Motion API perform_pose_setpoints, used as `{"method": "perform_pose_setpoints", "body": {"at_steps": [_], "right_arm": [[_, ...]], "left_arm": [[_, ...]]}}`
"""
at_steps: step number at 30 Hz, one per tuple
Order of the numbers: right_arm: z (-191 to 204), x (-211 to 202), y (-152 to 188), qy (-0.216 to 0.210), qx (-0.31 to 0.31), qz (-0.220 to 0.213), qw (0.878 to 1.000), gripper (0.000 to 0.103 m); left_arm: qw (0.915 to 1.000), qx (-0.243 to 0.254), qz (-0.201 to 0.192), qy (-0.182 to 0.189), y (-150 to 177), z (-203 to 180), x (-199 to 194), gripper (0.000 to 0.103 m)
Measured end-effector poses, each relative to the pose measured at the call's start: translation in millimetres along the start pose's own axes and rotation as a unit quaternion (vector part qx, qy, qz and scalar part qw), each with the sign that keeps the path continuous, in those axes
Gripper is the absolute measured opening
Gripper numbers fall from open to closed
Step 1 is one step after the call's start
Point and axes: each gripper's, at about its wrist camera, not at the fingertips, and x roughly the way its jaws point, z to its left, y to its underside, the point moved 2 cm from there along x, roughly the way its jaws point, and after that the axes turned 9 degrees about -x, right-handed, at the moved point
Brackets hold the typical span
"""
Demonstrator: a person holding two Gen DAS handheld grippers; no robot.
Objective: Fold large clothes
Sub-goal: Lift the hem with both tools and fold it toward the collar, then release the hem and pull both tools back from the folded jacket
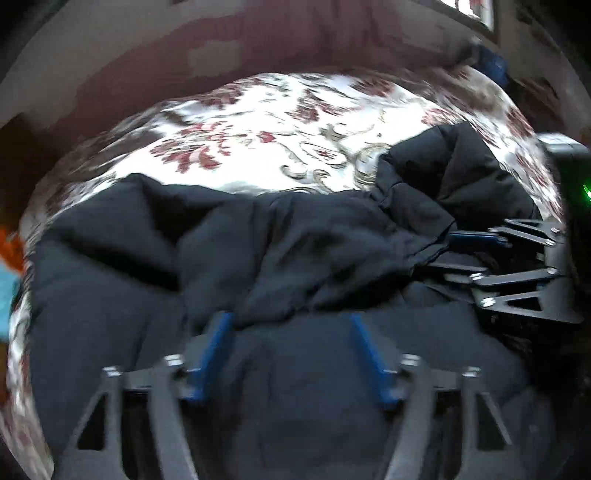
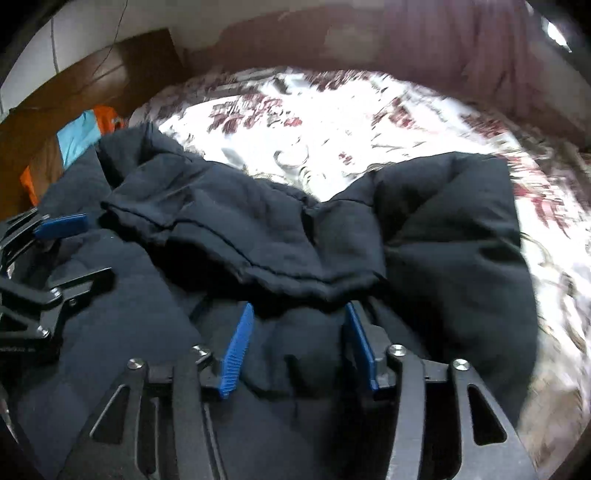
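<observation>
Floral bedspread [image 1: 258, 122]; puffy black jacket [image 1: 295, 251] rumpled, hem folded over.

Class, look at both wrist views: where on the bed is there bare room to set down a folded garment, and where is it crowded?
Free: the floral bedspread beyond the dark jacket, bordered by the maroon curtain behind. A narrower strip lies along the jacket's right edge. Crowded: the near side, covered by the jacket, with the left gripper and right gripper open over it.
</observation>
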Motion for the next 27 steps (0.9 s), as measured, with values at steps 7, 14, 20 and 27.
{"method": "perform_pose_setpoints", "body": {"at_steps": [7, 14, 20, 27], "right_arm": [[-8, -60, 14, 0.023, 0.044, -0.055, 0.997, 0.069], [9, -122, 31, 0.006, 0.054, -0.106, 0.993, 0.086], [25, -172, 49, -0.006, 0.038, -0.138, 0.990, 0.095], [36, -226, 74, -0.017, 0.036, -0.170, 0.985, 0.097]], "left_arm": [[0.9959, -0.069, -0.059, -0.001, 42, 17, -60, 0.081], [0.9735, -0.205, -0.097, 0.027, 74, 48, -124, 0.091], [0.9632, -0.245, -0.109, 0.016, 90, 46, -170, 0.099], [0.9654, -0.226, -0.130, -0.003, 113, 23, -217, 0.102]]}}
